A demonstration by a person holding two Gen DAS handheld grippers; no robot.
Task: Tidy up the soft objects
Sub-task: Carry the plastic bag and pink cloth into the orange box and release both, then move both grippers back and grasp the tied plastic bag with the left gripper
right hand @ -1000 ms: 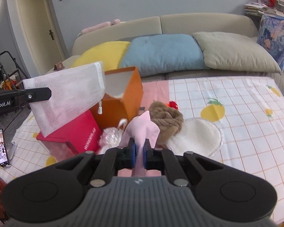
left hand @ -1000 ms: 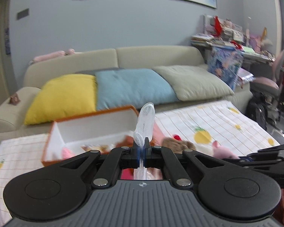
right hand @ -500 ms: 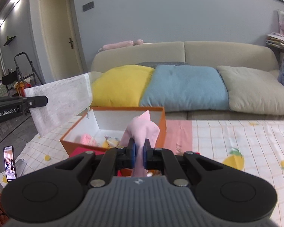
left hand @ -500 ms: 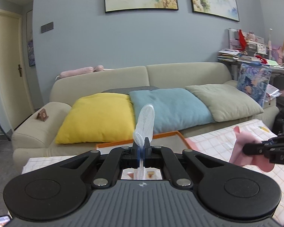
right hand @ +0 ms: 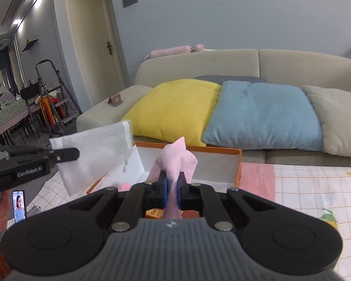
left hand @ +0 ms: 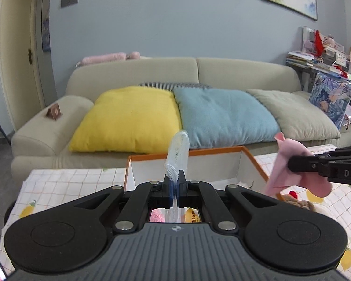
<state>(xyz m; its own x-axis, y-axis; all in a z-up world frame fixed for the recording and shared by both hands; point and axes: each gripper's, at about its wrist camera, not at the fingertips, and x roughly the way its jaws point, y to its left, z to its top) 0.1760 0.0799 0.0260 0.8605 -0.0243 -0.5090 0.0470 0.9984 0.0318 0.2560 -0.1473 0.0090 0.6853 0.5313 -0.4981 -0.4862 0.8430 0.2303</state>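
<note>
Left wrist view: my left gripper [left hand: 175,182] has its jaws clamped on a white mesh pouch [left hand: 177,154], which stands up above them.
Right wrist view: my right gripper [right hand: 172,185] pinches a pink cloth [right hand: 176,161], bunched above the jaws.
Box: the orange box [right hand: 238,164] sits open just beyond both grippers, on the checked counter [right hand: 316,187].
Risk: I judge both grips thin; limp fabric could slip free or drape over the rim on release.
Crowding: both loads share one opening and may snag.

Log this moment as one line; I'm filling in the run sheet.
left gripper: shut on white mesh bag | right gripper: shut on pink cloth | both held above orange box
</note>
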